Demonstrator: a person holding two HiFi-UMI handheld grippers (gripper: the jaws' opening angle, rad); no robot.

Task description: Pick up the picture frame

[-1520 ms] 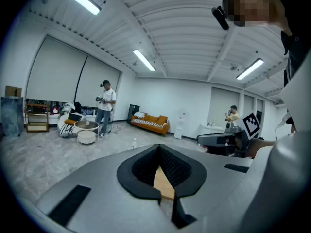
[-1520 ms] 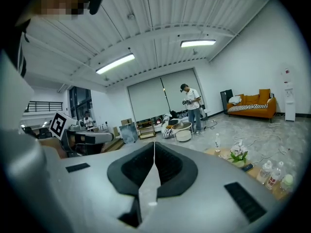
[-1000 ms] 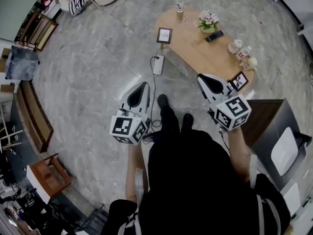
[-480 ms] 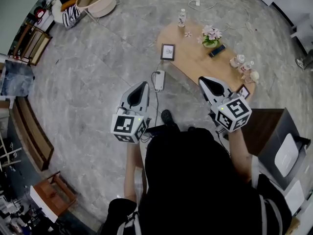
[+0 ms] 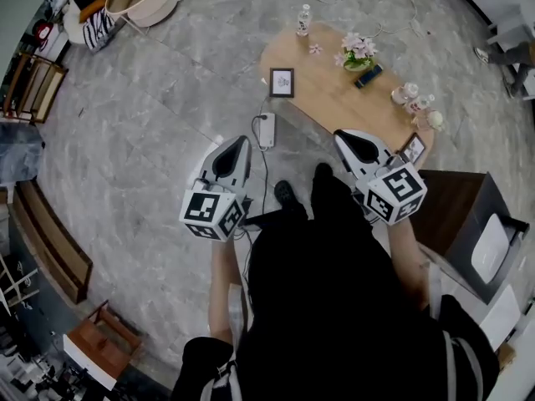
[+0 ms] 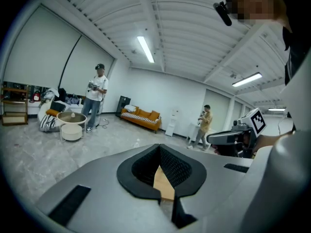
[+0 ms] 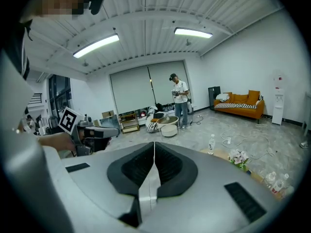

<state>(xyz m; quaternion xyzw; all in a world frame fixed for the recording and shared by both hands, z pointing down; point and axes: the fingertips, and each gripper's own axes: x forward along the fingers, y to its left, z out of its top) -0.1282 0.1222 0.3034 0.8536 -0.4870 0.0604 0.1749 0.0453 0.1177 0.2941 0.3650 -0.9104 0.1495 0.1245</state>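
The picture frame, dark-edged around a pale mat, sits at the left end of the wooden table, well apart from both grippers. A second frame sits at its right end. The left gripper and right gripper are each closed on nothing. Grey marbled floor lies all round.

**Person holds two closed, empty grippers out in front**

Seen from above, a person in a dark top stands with both bare forearms stretched forward. The left gripper, a grey moulded shell with black ribbed jaw pads, points ahead. Its white cube with square black markers sits at the rear, above the left forearm. The matching right gripper is held alongside, well apart from it. Its own marker cube sits over the right forearm. Both pairs of jaws are pressed together with nothing between them.
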